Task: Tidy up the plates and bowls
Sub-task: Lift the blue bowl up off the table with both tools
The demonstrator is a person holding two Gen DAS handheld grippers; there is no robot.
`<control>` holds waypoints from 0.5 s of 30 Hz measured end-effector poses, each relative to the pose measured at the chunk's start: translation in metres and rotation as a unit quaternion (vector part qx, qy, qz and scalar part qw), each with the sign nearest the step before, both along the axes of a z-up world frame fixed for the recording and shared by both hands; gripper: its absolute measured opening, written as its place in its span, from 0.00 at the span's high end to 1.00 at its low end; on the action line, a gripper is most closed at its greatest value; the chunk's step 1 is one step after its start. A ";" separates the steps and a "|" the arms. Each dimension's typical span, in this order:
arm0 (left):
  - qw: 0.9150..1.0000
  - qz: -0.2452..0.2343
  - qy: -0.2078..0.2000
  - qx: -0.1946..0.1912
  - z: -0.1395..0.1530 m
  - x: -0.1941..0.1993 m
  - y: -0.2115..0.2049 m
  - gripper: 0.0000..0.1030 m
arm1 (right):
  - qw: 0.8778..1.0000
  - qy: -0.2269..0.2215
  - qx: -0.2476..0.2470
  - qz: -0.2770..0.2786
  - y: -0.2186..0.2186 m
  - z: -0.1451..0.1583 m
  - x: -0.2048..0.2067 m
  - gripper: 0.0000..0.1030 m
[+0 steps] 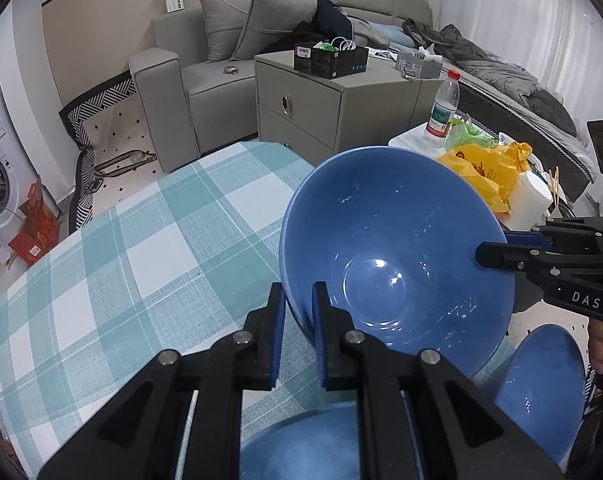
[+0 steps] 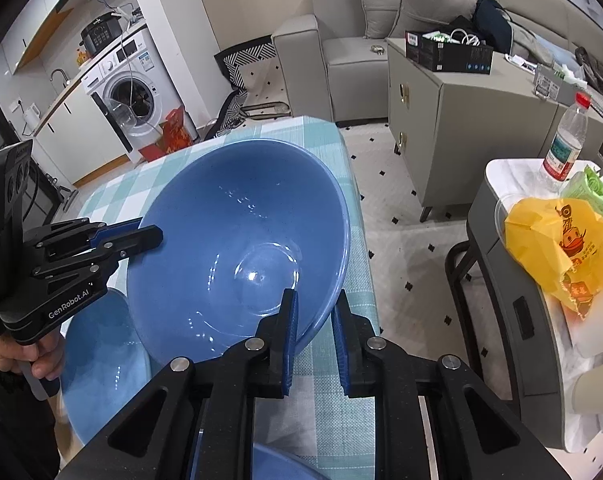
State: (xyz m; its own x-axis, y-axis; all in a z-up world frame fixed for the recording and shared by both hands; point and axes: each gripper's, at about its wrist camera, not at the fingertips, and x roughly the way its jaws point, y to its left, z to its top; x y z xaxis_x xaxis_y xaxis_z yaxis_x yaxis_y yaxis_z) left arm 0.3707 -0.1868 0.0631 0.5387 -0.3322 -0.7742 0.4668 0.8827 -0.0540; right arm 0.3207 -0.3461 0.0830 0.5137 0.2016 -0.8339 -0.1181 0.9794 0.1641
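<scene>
Left wrist view: the left tool point(image 1: 298, 300) is clamped on the near rim of the large blue bowl point(image 1: 393, 256), tilted above the desk point(image 1: 141, 248); the right tool point(image 1: 486, 255) grips the opposite rim.

Right wrist view: the right tool point(image 2: 315, 312) pinches its own rim; a smaller bowl point(image 2: 101, 360) lies below-left, likely the nesting target.

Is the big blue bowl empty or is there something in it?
Empty. The bowl shows only bare glazed blue inside, with light glints on it, in both views.

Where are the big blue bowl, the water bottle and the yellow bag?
big blue bowl point(image 1: 397, 264): left wrist view, inner wall near the bottom.
water bottle point(image 2: 563, 148): right wrist view, on its label.
yellow bag point(image 2: 561, 248): right wrist view, on its printed front.
</scene>
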 end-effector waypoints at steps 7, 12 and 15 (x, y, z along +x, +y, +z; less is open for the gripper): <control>1.000 0.001 -0.022 -0.008 0.020 -0.011 0.000 0.89 | 1.000 -0.025 -0.008 0.000 0.002 0.024 -0.013 0.83; 0.999 0.001 -0.038 -0.014 0.036 -0.021 0.003 0.89 | 0.999 -0.041 -0.012 0.001 0.004 0.043 -0.024 0.83; 0.999 0.002 -0.049 -0.019 0.047 -0.028 0.006 0.89 | 0.999 -0.052 -0.014 0.003 0.007 0.055 -0.032 0.83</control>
